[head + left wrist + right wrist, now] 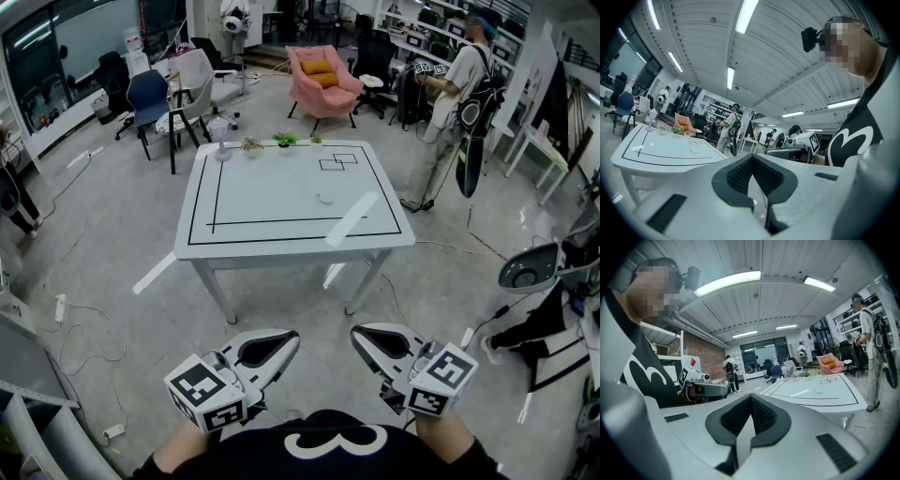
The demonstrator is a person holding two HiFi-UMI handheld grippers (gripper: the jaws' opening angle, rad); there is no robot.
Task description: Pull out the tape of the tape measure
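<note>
Close at torso: note left gripper [281, 342] and right gripper [367, 339], both jaws closed, empty, well short of table [281, 246]. Locate tape measure [325, 198] (probably that small pale object) mid-table, untouched. Approach stage only. Next: step in, open jaws, grasp case.

White square table [281, 202]: black rectangular outline, two small black squares near far corner. Pink upholstered armchair [323, 82], orange cushion [319, 67]. Blue office chair [148, 97]. Pale grey floor [112, 309]. Left gripper [289, 339], right gripper [360, 334]: white shells, black jaw linings, black-and-white square-marker cubes. Black shirt [328, 455], white print. Small green potted plants [284, 140].
</note>
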